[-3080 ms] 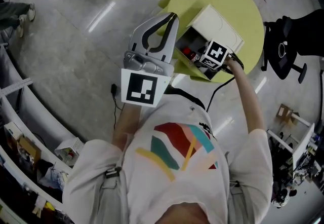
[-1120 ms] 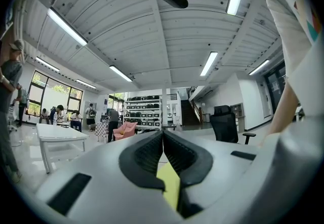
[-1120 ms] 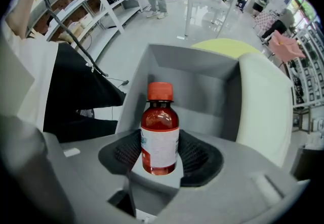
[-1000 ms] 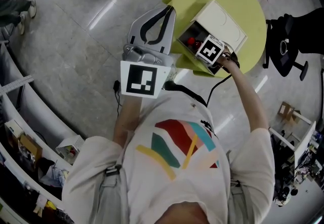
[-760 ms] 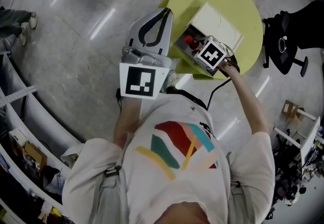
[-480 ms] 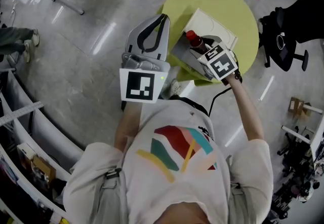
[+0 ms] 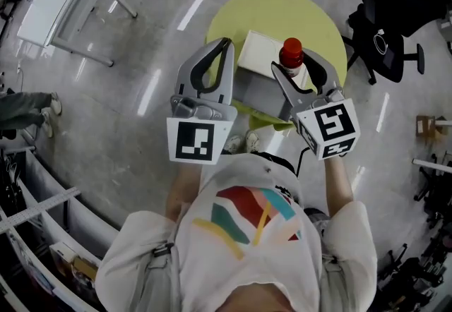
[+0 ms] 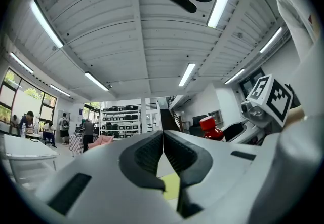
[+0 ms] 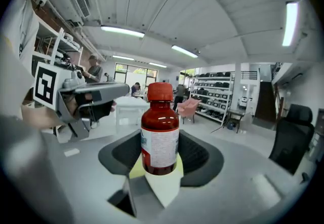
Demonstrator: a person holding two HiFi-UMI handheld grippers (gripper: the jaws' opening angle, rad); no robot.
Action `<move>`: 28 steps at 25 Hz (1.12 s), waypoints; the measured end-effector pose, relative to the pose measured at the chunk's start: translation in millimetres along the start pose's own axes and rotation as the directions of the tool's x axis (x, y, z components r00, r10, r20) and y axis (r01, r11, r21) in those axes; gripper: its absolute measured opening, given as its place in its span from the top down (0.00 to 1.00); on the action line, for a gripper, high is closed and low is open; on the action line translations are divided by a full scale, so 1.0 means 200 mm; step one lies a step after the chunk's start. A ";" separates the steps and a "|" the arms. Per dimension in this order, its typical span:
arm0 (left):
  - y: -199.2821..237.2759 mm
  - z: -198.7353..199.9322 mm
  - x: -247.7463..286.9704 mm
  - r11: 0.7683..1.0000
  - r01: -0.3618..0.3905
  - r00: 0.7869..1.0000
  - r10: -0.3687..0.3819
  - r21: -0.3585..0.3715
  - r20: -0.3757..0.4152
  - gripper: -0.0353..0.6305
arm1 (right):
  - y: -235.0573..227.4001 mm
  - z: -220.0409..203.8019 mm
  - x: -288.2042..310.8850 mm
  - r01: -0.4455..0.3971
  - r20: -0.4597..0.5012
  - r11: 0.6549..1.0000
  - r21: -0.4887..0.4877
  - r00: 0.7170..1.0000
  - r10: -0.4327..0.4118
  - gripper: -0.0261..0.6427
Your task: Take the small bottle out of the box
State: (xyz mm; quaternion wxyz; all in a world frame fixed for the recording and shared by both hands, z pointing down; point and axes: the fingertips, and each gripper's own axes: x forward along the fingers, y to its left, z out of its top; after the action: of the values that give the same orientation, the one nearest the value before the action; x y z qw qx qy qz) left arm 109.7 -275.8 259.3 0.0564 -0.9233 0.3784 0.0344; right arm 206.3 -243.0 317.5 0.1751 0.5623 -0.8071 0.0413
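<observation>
- Here's the right tool (image 9: 161, 159), jaws spread wide and clamped on the lower body of the brown bottle (image 9: 160, 132), which stands upright with its red cap on top.
- The bottle is up in the air over the open white box (image 7: 258, 56) on the round yellow tabletop (image 7: 282, 10).
- The left tool (image 8: 163, 142) hangs alongside, jaws pressed together, holding nothing.

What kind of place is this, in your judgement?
Probably an open workshop or lab office: storage shelves stacked with bins, a black office chair, and strip lights on a panelled ceiling.
</observation>
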 end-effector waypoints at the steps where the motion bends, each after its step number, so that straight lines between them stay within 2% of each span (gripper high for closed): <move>1: -0.02 0.02 0.01 1.000 0.011 1.000 -0.011 -0.009 0.010 0.92 | -0.02 0.04 -0.04 0.032 0.039 0.999 0.012 0.999 -0.033 0.64; 3: -0.05 0.06 0.04 0.999 0.041 0.999 -0.040 -0.027 0.034 0.92 | -0.04 0.10 -0.12 0.100 0.114 0.995 0.029 0.988 -0.102 0.64; 5: -0.09 0.09 0.06 0.996 0.084 0.995 -0.081 -0.038 0.058 0.92 | -0.06 0.15 -0.18 0.174 0.185 0.983 0.055 0.966 -0.181 0.64; 9: -0.21 0.12 0.10 0.987 0.157 0.983 -0.153 -0.031 0.098 0.92 | -0.11 0.20 -0.33 0.312 0.293 0.930 0.194 0.886 -0.359 0.64; 12: -0.29 0.12 0.12 0.979 0.200 0.975 -0.197 -0.023 0.102 0.92 | -0.13 0.18 -0.42 0.361 0.322 0.898 0.251 0.844 -0.429 0.64; 18: -0.38 0.10 0.14 0.972 0.236 0.968 -0.233 -0.022 0.097 0.92 | -0.14 0.08 -0.48 0.395 0.293 0.883 0.255 0.838 -0.460 0.64; 28: -0.38 0.13 0.16 0.973 0.231 0.967 -0.229 -0.008 0.110 0.92 | -0.19 0.09 -0.54 0.407 0.300 0.870 0.279 0.823 -0.482 0.64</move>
State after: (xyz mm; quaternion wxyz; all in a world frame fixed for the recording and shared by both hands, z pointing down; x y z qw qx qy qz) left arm 184.6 -241.0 236.2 0.0710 -0.9582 0.2650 0.0815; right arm 269.3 -165.4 261.2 -0.0292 0.7482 -0.6624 -0.0227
